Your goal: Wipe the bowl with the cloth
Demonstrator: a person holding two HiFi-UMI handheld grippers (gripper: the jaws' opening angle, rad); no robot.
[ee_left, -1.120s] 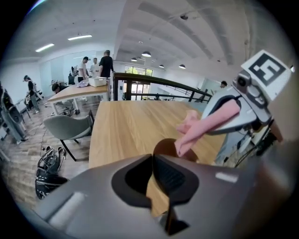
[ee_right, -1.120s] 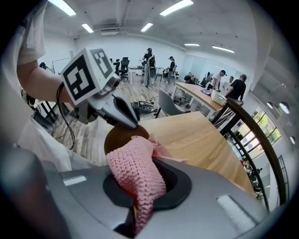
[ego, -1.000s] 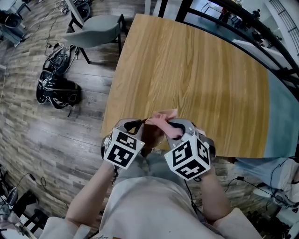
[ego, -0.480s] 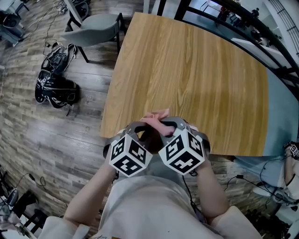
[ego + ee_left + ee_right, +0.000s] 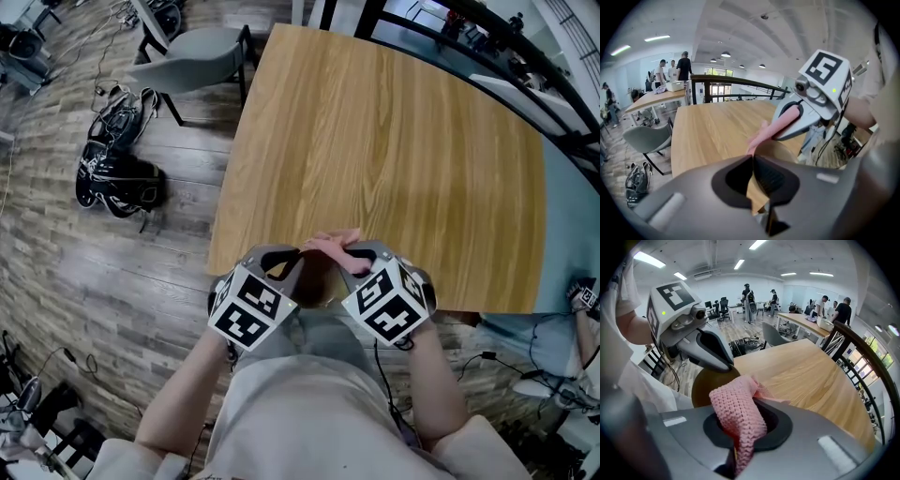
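Note:
A brown bowl (image 5: 317, 277) hangs just off the near edge of the wooden table (image 5: 394, 141), between my two grippers. My left gripper (image 5: 284, 260) is shut on the bowl's rim (image 5: 757, 197), and the rest of the bowl (image 5: 782, 149) curves away beyond the jaws. My right gripper (image 5: 361, 258) is shut on a pink knitted cloth (image 5: 337, 247). The cloth (image 5: 739, 414) bulges out of the right gripper (image 5: 749, 401) and lies against the bowl (image 5: 708, 386). From the left gripper (image 5: 753, 161), the cloth (image 5: 765, 135) reaches down to the bowl's rim.
A grey chair (image 5: 192, 58) stands at the table's far left corner. Dark bags (image 5: 117, 173) lie on the plank floor to the left. A black railing (image 5: 525, 56) runs along the far right. Several people (image 5: 843, 310) stand at distant desks.
Both grippers stay at the table's near edge with the bowl held. The right gripper has turned and shifted slightly, carrying the cloth a little to the right over the bowl.

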